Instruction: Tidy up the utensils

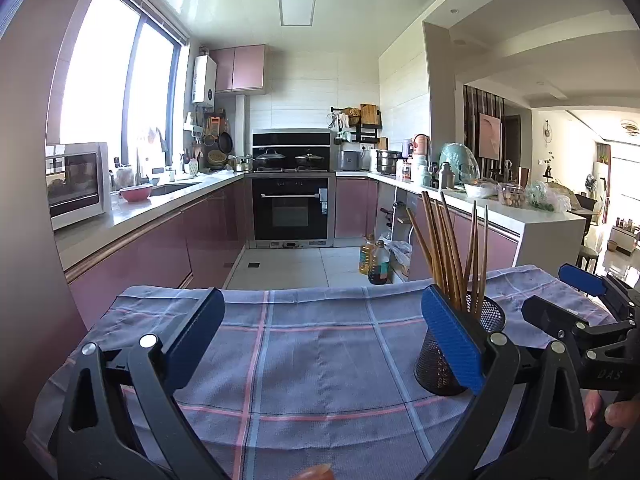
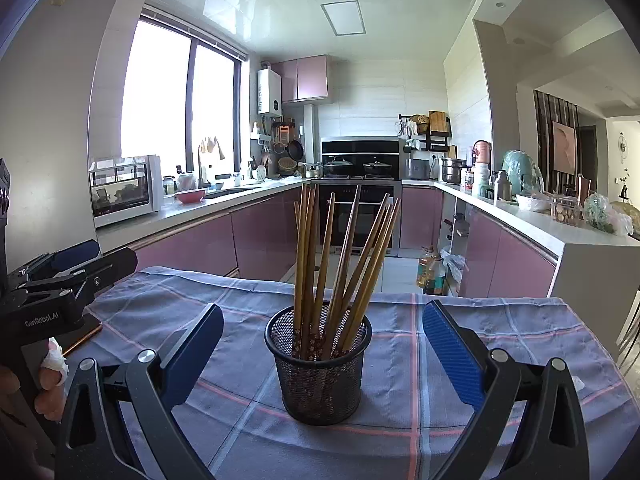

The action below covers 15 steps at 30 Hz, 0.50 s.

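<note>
On the table (image 2: 500,344), under its checked cloth (image 1: 312,344), the left gripper (image 1: 324,332) hovers over bare fabric at nine o'clock of the mesh holder (image 2: 320,372), fingers (image 1: 196,328) released and empty. The holder stands upright at the centre of the right wrist view, and the chopsticks (image 2: 340,264) fan upright inside it, leaning on its rim, so they look already gathered. At three o'clock the right gripper (image 2: 322,344) faces the holder squarely, its fingers spread wide to either side and touching nothing.
</note>
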{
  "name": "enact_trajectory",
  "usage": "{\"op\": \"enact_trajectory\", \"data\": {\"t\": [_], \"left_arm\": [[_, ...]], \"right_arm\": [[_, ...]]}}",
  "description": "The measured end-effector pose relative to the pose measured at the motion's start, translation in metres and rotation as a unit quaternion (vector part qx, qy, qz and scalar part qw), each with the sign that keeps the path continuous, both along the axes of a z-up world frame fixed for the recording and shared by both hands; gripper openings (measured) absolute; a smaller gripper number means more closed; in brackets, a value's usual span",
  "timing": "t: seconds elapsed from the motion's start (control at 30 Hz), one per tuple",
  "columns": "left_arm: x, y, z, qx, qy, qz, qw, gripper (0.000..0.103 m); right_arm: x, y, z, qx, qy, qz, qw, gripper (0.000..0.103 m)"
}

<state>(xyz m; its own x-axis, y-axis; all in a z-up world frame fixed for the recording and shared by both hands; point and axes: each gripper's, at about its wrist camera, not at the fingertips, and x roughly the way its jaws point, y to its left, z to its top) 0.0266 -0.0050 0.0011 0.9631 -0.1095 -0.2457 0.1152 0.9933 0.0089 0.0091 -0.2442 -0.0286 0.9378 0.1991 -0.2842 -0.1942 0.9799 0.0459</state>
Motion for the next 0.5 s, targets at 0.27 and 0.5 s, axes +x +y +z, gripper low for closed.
{"op": "enact_trajectory", "data": {"t": [0.27, 0.5], "left_arm": [[-0.014, 0.0, 0.002, 0.003, -0.019, 0.01, 0.9998, 0.097], [-0.021, -0.001, 0.003, 0.001, -0.028, 0.017, 0.9995, 0.097]], "right_arm": [[-0.008, 0.0, 0.002, 0.001, -0.018, -0.009, 1.0, 0.097], [-0.012, 0.002, 0.003, 0.001, -0.024, -0.013, 1.0, 0.097]]}}
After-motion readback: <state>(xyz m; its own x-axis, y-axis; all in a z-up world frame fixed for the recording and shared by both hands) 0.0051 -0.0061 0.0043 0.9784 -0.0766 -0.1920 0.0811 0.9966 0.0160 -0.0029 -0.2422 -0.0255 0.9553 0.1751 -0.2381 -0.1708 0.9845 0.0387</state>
